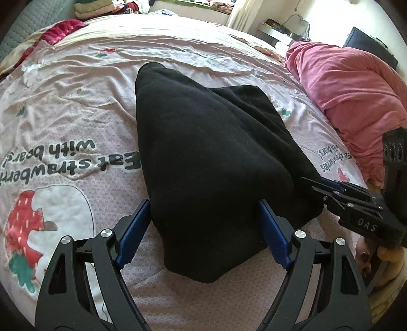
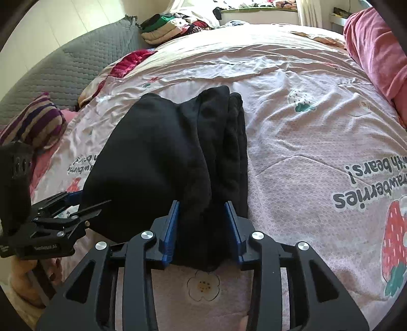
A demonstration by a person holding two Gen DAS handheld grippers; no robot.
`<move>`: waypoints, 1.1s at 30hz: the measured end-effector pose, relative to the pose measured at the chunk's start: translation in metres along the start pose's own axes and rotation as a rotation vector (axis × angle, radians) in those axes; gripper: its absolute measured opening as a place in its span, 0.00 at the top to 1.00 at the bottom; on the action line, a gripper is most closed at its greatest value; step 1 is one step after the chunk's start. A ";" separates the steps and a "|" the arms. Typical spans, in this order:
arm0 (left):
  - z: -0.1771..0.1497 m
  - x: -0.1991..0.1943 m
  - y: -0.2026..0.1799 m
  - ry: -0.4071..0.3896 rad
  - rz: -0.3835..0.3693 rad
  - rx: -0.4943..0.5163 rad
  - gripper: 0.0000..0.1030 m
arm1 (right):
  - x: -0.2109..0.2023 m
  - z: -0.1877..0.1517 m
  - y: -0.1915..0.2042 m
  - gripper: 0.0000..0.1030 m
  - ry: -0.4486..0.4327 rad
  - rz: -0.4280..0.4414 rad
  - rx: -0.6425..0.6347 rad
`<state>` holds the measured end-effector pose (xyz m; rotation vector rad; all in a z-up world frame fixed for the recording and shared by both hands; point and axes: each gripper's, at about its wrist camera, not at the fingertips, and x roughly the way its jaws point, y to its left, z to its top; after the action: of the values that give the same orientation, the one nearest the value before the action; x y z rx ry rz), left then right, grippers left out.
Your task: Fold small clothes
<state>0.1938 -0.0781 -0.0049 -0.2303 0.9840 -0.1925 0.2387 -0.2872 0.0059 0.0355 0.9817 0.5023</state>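
A black garment lies folded lengthwise on the pink strawberry-print bedsheet, bulging up on its left half. My left gripper stands wide over the garment's near end, and the thick bundle fills the gap against both blue pads. My right gripper sits on the garment's right near corner. Its jaws are narrower, creased fabric is packed between both pads, and more folds lie outside the right pad.
A rose-red blanket is heaped along the bed's right side. A striped cushion and a grey quilted backrest are at the left. A pile of clothes sits at the far end. A hand holds the right gripper.
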 end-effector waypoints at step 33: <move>-0.004 -0.062 0.003 -0.120 -0.004 0.000 0.17 | -0.074 -0.023 0.026 0.08 -0.329 -0.113 0.015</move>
<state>0.1570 -0.0596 0.0413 -0.2406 0.8641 -0.1802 0.1767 -0.2997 0.0573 0.0736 0.6608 0.3705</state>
